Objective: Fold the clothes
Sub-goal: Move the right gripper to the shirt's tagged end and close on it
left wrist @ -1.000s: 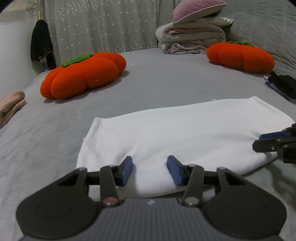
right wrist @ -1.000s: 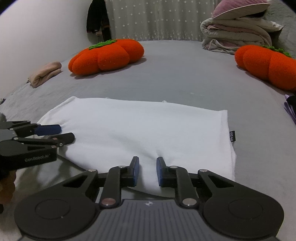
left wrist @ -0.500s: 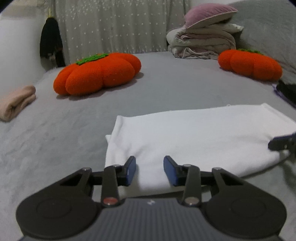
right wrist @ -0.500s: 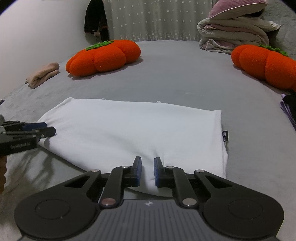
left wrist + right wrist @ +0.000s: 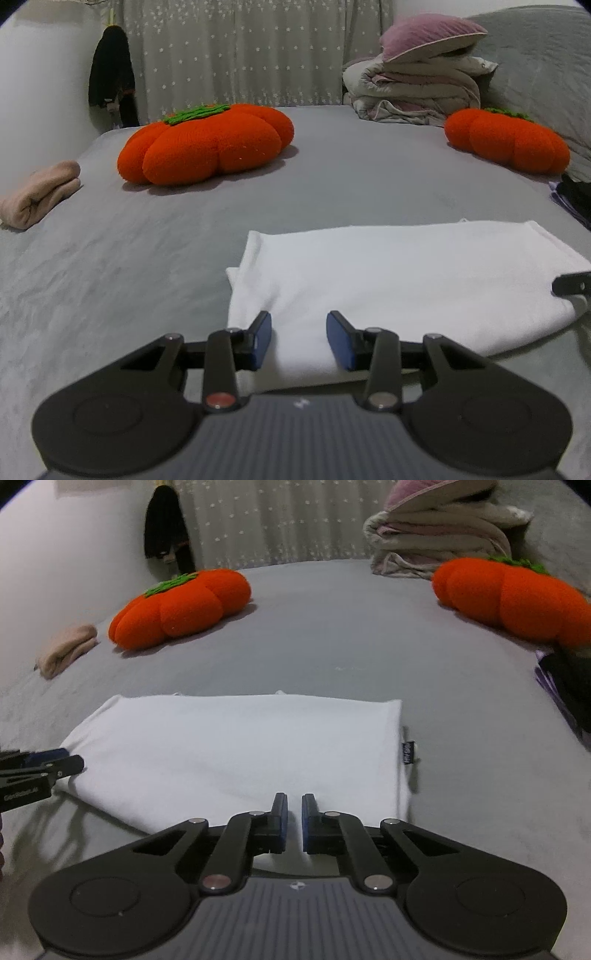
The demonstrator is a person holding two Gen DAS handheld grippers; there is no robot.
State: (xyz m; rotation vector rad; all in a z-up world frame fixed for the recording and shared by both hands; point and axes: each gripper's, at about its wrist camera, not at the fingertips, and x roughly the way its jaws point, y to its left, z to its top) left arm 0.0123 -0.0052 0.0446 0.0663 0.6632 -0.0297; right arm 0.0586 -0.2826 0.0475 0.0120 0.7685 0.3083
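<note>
I have a white garment (image 5: 399,280), already folded into a long band, lying on the grey bed (image 5: 332,177), on the near side of the left orange pumpkin cushion (image 5: 207,144). My right tongs (image 5: 294,818) are at the near edge of the garment, toward the end with the small dark label (image 5: 407,752). Their jaws have just been closing and are now nearly together, with white cloth in the narrow slit, so I judge they pinch the edge. My left tongs (image 5: 298,339) stand at the near edge of the other end. They have just been narrowing and are half open, with a raised ridge of cloth between the blue pads (image 5: 260,341); whether the pads already press it, I cannot tell.

To do this step well, I should finish closing the left tongs on all the layers, not only the top one. Then I should lift both ends together, at equal height, so the band does not sag or unfold.
</note>
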